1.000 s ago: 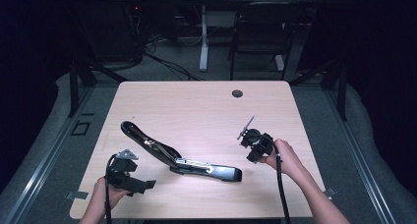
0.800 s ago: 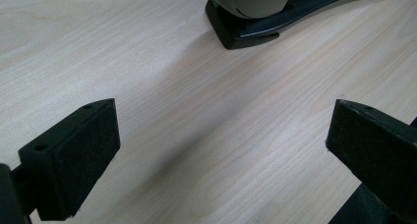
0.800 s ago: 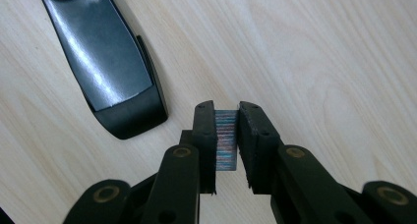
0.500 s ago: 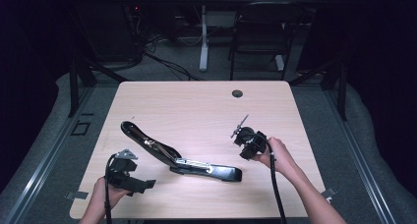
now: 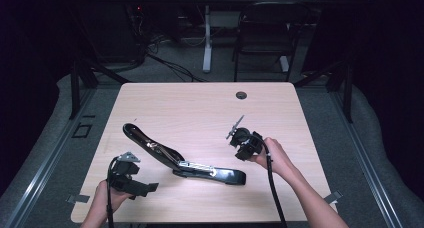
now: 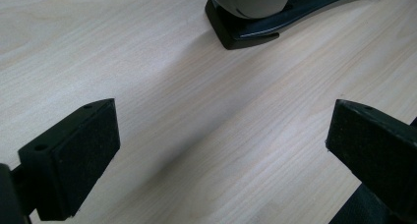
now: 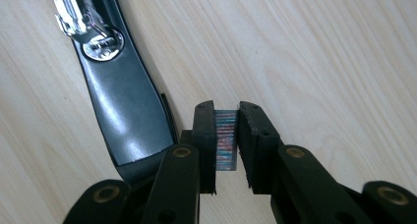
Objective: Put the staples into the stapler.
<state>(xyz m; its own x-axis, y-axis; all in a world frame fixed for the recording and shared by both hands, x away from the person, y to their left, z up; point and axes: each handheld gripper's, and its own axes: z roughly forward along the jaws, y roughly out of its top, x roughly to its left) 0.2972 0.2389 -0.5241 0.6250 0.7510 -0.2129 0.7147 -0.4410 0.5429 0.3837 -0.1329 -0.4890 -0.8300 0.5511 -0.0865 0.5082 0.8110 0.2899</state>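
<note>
A long black stapler [image 5: 180, 160] lies opened out flat on the wooden table [image 5: 190, 108], its chrome staple channel facing up. My right gripper [image 5: 243, 149] hovers just above and to the right of the stapler's right end, shut on a short strip of rainbow-tinted staples [image 7: 226, 135]. In the right gripper view the stapler's glossy black arm [image 7: 123, 101] runs up the left side, next to the jaws. My left gripper [image 5: 146, 188] rests near the table's front left edge. Its fingers [image 6: 83, 150] stand wide apart over bare wood, and the stapler's end [image 6: 251, 17] lies ahead of them.
A round black grommet [image 5: 242, 95] sits near the table's far edge. Metal clips [image 5: 75, 199] stick out at the front corners. Beyond the table stand a dark chair [image 5: 262, 33], a white desk leg and floor cables.
My right gripper has drifted left toward the stapler's right end, still holding the staple strip. The left gripper and the stapler have kept still.
</note>
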